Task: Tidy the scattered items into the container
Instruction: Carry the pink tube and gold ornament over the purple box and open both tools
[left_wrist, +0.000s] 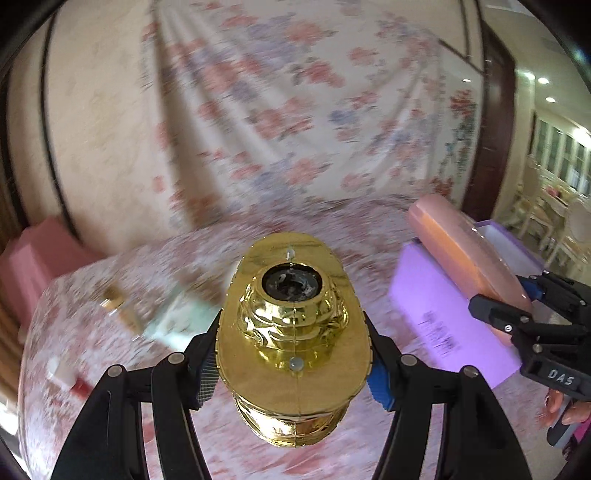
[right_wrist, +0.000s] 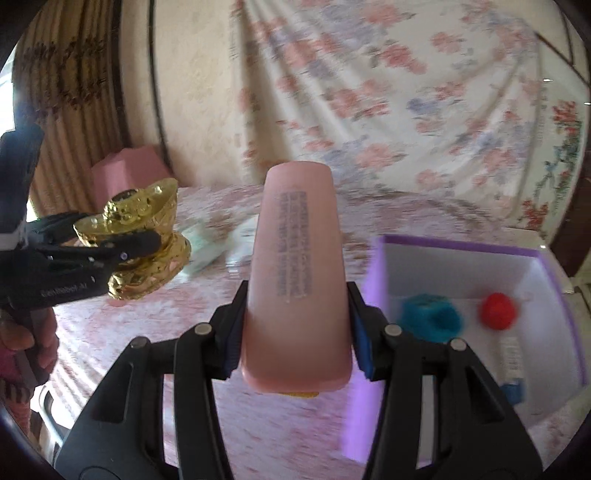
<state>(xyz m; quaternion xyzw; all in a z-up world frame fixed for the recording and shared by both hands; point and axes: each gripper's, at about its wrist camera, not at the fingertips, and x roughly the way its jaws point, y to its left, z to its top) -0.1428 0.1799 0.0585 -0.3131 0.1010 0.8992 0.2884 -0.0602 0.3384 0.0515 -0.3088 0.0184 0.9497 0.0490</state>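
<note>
My left gripper (left_wrist: 293, 354) is shut on a shiny gold ingot-shaped ornament (left_wrist: 291, 332) and holds it above the floral-cloth table; it also shows in the right wrist view (right_wrist: 140, 243). My right gripper (right_wrist: 295, 332) is shut on a long pink case (right_wrist: 299, 280), held in the air just left of the purple box (right_wrist: 546, 266); the case also shows in the left wrist view (left_wrist: 465, 262), over the box (left_wrist: 443, 317). The box holds a blue object (right_wrist: 432, 317), a red ball (right_wrist: 496, 310) and a small tube (right_wrist: 511, 358).
On the table (left_wrist: 110, 369) lie a pale green packet (left_wrist: 177, 321), a gold-capped item (left_wrist: 118, 306) and a small white and red item (left_wrist: 68, 376), all blurred. A pink box (right_wrist: 129, 173) stands behind the table. A floral sheet hangs behind.
</note>
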